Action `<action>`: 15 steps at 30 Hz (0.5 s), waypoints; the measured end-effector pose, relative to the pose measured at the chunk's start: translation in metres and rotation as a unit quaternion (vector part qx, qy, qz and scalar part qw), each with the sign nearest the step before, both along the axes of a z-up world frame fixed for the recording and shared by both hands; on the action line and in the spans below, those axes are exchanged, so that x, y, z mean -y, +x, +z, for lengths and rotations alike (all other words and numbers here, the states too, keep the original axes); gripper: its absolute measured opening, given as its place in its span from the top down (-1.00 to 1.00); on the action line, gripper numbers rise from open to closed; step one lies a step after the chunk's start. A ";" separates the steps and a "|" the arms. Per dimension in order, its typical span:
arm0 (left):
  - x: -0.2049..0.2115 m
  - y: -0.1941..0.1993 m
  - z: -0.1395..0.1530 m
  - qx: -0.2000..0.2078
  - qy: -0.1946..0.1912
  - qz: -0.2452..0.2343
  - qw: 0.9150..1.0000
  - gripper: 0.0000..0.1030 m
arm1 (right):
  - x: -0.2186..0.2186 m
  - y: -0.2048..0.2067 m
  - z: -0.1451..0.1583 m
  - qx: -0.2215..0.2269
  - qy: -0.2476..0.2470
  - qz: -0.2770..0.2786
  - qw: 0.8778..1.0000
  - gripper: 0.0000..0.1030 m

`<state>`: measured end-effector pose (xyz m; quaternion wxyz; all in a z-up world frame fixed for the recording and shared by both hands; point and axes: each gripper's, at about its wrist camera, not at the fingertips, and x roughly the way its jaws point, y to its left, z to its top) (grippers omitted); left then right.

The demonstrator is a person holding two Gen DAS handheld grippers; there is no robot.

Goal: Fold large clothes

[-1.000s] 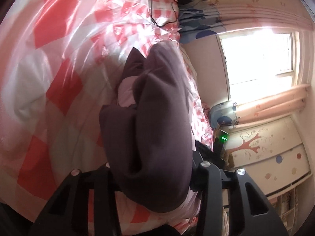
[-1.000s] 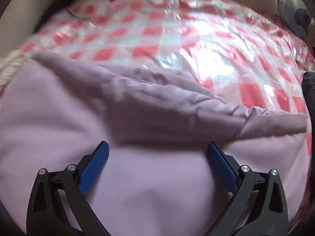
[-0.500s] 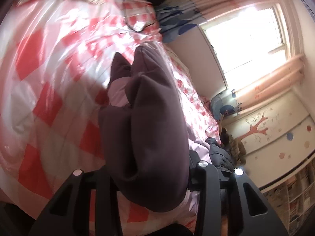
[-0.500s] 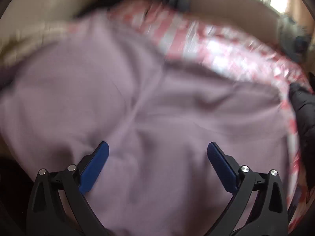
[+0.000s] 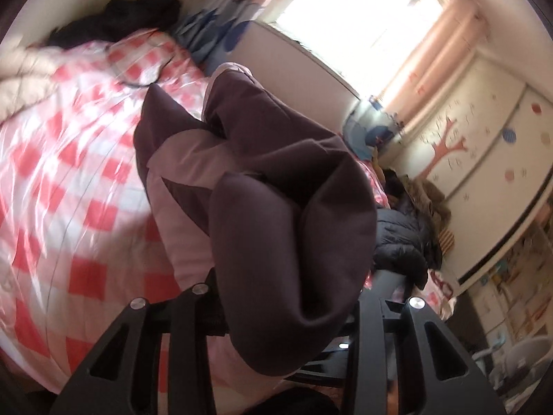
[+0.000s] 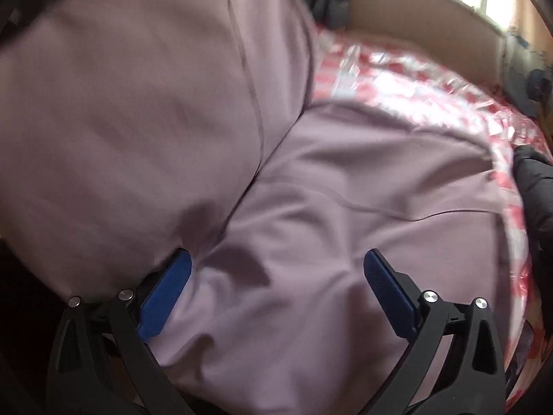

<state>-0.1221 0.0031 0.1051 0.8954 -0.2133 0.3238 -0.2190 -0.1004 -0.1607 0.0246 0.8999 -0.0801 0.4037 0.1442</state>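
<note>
- Left gripper [image 5: 287, 287]: clamped on a thick bunch of the large mauve fabric garment with dark plum shaded folds [image 5: 276, 180]; fingertips hidden under the cloth, so jaw gap not readable directly, but grip judged firm from the cloth wadded between the black arms.
- Right gripper [image 6: 276, 276]: blue-padded fingers [image 6: 166, 287] spread wide, holding nothing; left pad touching or just beside a raised fold, right pad clear above flat cloth.
- Garment location: spread over the red-and-white checked plastic-covered bed [image 5: 69, 159]; one large portion lifted and hanging at the left of the right wrist view [image 6: 138, 103], remainder lying flat below and to the right [image 6: 363, 190].
- Progress, judged: first fold in hand, not finished. Lifted portion not yet laid down; no neat stacked layers or squared edges visible.
- Flat portion wrinkled, with creases running across the cloth between the right fingers.
- Remaining, judged: lay the held portion over the flat portion, smooth creases, then make further folds to a compact shape.
- Nearby: black puffy jacket [image 5: 401, 242] at the bed edge, apart from the working area; bright window [image 5: 345, 10] beyond.
- Motion blur in both views; fine edges of the garment not distinguishable.
</note>
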 end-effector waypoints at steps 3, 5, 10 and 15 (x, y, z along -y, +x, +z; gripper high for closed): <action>0.027 0.004 0.009 0.008 0.031 -0.016 0.999 0.29 | 0.050 -0.016 0.014 0.037 0.057 -0.041 0.997 -0.88; 0.051 0.003 0.013 0.014 0.051 -0.036 0.998 0.29 | 0.096 -0.013 0.004 0.001 0.153 -0.062 0.986 -0.88; 0.107 0.009 0.013 0.021 0.075 -0.085 0.993 0.29 | 0.178 -0.013 -0.028 -0.052 0.411 -0.040 0.909 -0.87; 0.167 0.014 0.001 0.019 0.117 -0.133 0.984 0.28 | 0.218 -0.015 -0.039 -0.063 0.581 -0.011 0.811 -0.86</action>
